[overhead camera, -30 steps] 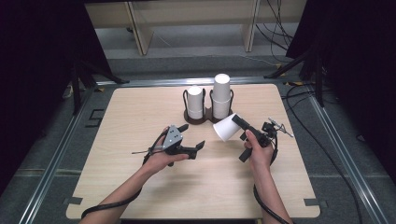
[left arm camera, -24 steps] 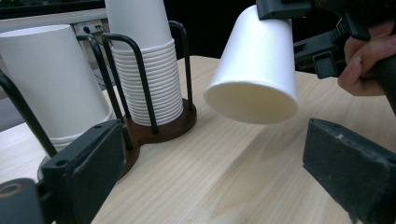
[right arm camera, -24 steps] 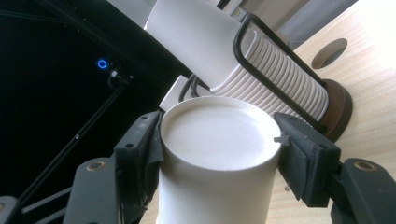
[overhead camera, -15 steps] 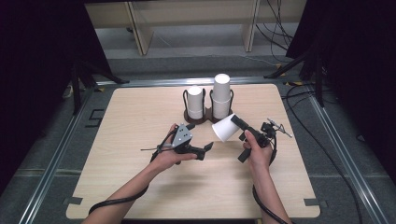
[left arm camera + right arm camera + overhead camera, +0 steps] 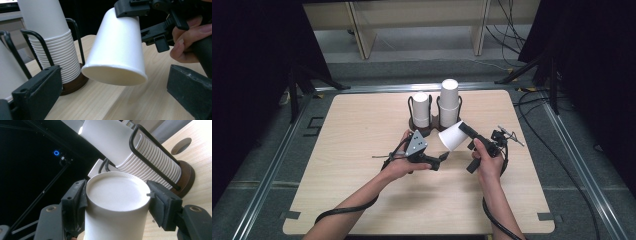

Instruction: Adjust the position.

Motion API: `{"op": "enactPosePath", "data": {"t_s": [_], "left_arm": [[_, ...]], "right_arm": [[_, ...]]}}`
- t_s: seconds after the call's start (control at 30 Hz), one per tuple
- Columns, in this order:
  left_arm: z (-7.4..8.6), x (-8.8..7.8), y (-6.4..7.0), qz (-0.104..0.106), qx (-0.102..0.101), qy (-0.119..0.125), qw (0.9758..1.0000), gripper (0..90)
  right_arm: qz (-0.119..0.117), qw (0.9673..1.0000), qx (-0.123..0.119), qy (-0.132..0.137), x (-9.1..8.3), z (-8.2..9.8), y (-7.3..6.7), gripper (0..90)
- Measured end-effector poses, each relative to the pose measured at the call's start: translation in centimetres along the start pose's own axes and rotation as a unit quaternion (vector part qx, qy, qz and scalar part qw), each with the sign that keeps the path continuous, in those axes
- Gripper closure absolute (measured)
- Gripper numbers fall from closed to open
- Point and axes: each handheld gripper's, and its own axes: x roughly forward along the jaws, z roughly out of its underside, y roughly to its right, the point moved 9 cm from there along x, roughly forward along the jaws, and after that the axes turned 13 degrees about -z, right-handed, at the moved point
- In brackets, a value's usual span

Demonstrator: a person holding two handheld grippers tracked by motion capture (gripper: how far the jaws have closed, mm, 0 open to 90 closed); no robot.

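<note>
Cup handoff in front of the rack

Right tool (image 5: 462,131) clamped on tilted paper cup (image 5: 451,136), just before cup rack (image 5: 422,124); left tool (image 5: 443,156) wide open beneath. Best closed gently, squarely around the rim.

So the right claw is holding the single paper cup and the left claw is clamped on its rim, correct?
Not quite. The right claw does hold the paper cup near its closed end, but the left claw is open: in the left gripper view its jaws stand wide to either side of the cup's rim, not touching it.
</note>
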Motion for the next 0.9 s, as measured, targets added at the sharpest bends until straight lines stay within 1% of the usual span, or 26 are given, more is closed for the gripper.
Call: {"op": "enactPosePath", "data": {"t_s": [0.03,0.13,0.17,0.2,0.23,0.33,0.37,0.4,0.47,0.5,0.53,0.57,0.63,0.67,0.7,0.73,0.77,0.9], "left_arm": [[0.1,0.2,0.1,0.004,-0.008,-0.002,1.0,0.0],[0.1,0.3,0.1,0.004,-0.009,-0.003,1.0,0.0],[0.1,0.4,0.1,0.005,-0.009,-0.001,1.0,0.0],[0.3,0.5,0.0,0.004,-0.008,-0.006,0.9999,0.0],[0.6,0.7,0.0,0.004,-0.007,-0.011,0.9999,0.0],[0.8,0.8,0.0,0.004,-0.008,-0.014,0.9999,0.0],[0.9,0.9,-0.1,0.005,-0.005,-0.017,0.9998,0.0],[1.0,1.0,0.0,0.005,-0.007,-0.015,0.9999,0.0],[1.1,1.1,0.1,0.008,-0.007,-0.019,0.9998,0.0],[1.2,1.2,0.1,0.009,-0.004,-0.021,0.9997,0.0],[1.2,1.3,0.1,0.008,-0.005,-0.021,0.9997,0.0],[1.1,1.4,0.1,0.008,-0.007,-0.017,0.9998,0.0],[1.2,1.6,0.1,0.008,-0.007,-0.02,0.9997,0.0],[1.2,1.6,0.1,0.008,-0.007,-0.02,0.9997,0.0],[1.2,1.7,0.2,0.009,-0.006,-0.018,0.9998,0.0],[1.2,1.7,0.2,0.009,-0.006,-0.018,0.9998,0.0],[1.2,1.7,0.2,0.01,-0.003,-0.02,0.9997,0.0],[1.4,1.9,0.4,0.013,0.0,-0.021,0.9997,0.0]], "right_arm": [[-0.001,0.9999,-0.012,0.0,0.1,-0.1,0.2,35.8],[0.003,0.9999,-0.012,-0.005,0.1,0.0,0.2,35.8],[0.004,0.9999,-0.016,-0.004,0.1,0.0,0.2,35.8],[0.004,0.9999,-0.016,-0.004,0.1,0.0,0.2,35.8],[0.0,0.9999,-0.01,-0.002,0.2,0.0,0.1,35.8],[0.003,0.9999,-0.013,-0.001,0.2,0.0,0.2,35.8],[0.002,0.9999,-0.012,-0.001,0.3,0.0,0.1,35.8],[0.001,0.9999,-0.011,-0.001,0.3,0.0,0.1,35.8],[-0.001,0.9999,-0.011,-0.005,0.4,0.1,0.1,35.8],[0.001,1.0,0.008,-0.005,0.4,0.2,-0.1,35.8],[0.001,1.0,0.008,-0.005,0.4,0.2,-0.1,35.8],[0.002,0.9999,-0.009,-0.004,0.5,0.1,0.1,35.8],[-0.003,0.9999,-0.008,-0.005,0.6,0.2,0.0,35.8],[-0.003,0.9999,-0.008,-0.005,0.6,0.2,0.0,35.8],[0.001,1.0,-0.002,-0.007,0.6,0.3,0.0,35.8],[0.001,1.0,-0.002,-0.007,0.6,0.3,0.0,35.8],[0.001,0.9999,-0.009,-0.008,0.6,0.3,0.1,35.8],[-0.002,0.9999,-0.008,-0.009,0.7,0.4,0.2,35.8]]}}
